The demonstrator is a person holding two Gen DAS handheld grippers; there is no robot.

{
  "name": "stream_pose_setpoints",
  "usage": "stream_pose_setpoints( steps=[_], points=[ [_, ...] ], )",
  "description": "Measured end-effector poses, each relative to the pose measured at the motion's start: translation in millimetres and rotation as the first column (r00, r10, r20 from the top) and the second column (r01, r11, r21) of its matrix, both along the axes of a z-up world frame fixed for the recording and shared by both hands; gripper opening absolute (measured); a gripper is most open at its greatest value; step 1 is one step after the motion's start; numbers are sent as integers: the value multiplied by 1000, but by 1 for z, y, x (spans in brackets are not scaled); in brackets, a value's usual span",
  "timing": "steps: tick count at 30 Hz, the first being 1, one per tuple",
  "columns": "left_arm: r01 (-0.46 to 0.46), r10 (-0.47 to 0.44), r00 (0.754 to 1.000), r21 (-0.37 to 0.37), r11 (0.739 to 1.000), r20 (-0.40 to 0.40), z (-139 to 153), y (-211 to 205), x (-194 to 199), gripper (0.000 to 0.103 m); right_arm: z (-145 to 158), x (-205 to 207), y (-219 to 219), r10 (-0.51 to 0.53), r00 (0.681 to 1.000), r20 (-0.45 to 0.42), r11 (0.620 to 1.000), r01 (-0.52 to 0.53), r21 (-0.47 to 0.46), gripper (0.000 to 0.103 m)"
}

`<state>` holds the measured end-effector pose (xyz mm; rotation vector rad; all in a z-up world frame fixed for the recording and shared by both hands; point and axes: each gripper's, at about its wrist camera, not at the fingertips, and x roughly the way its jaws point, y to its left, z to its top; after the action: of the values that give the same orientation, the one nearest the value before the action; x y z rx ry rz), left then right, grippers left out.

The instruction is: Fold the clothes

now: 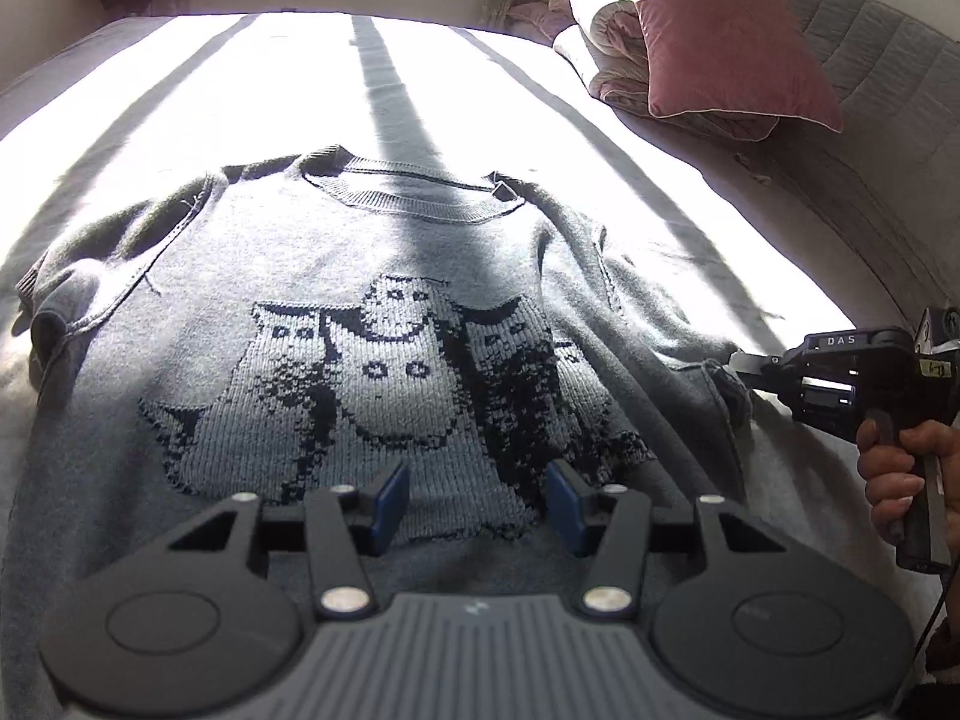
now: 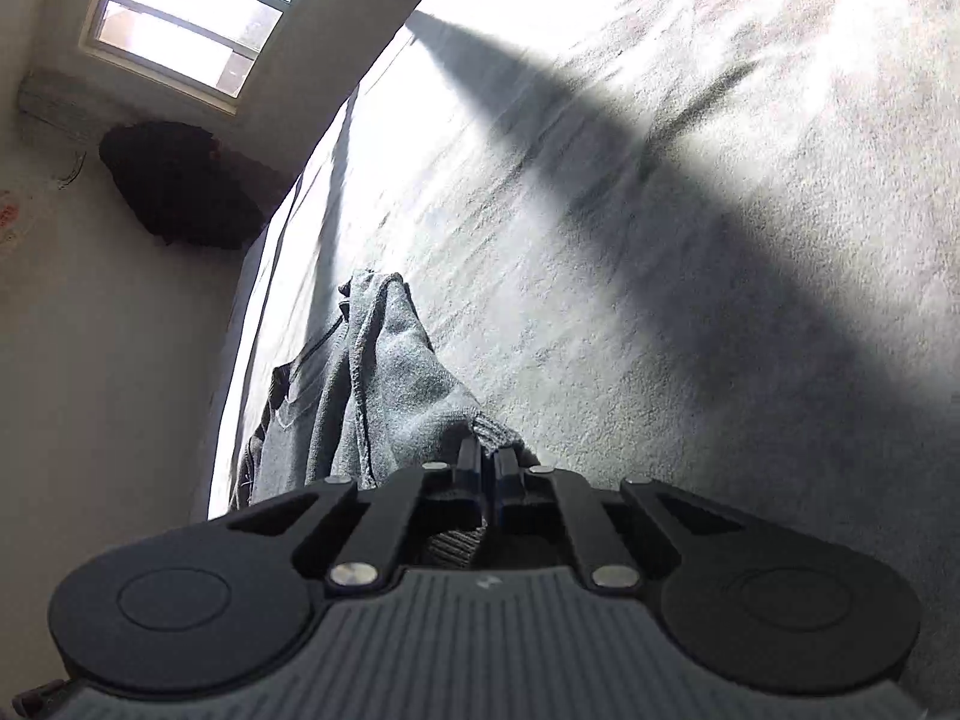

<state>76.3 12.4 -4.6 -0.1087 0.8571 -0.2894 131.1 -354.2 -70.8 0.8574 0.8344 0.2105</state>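
Observation:
A grey knitted sweater (image 1: 336,276) with a black-and-grey cat pattern lies face up on the bed, collar at the far end. My left gripper (image 1: 477,495) hovers open over its lower hem, blue pads apart with nothing between them. In the left wrist view my right gripper (image 1: 741,369), held by a hand, reaches in from the right and pinches the sweater's right sleeve cuff (image 1: 723,384). The right wrist view shows my right gripper (image 2: 487,462) shut on the ribbed cuff (image 2: 498,435), with the sleeve (image 2: 384,384) stretching away from it.
The bed (image 1: 300,78) has a light grey sheet with bright sun stripes and shadows. A pink pillow (image 1: 720,30) leans on a folded quilt (image 1: 606,42) at the far right. A padded headboard (image 1: 888,138) runs along the right. A window (image 2: 198,6) and dark hanging clothing (image 2: 180,186) are beyond the bed.

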Motion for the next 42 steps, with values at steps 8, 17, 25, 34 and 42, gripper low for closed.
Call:
stream_pose_setpoints(
  steps=[8,17,25,34,42],
  points=[
    [10,-19,996,104,995,92,-8,-50,106,52,46,32,-12,-28,989,142,974,60,-220,5],
    [-19,15,994,41,999,110,-17,-67,192,50,44,34,21,265,869,418,955,-176,-241,6],
    [-110,119,991,-121,986,68,-36,-54,226,49,12,18,115,826,523,210,531,-599,-599,8],
    [-139,219,959,-380,915,178,-70,-34,215,51,35,6,69,760,525,383,649,-599,-469,48],
    [-121,207,964,-418,900,168,-72,-28,216,52,40,30,32,541,716,441,835,-521,-179,49]
  ],
)
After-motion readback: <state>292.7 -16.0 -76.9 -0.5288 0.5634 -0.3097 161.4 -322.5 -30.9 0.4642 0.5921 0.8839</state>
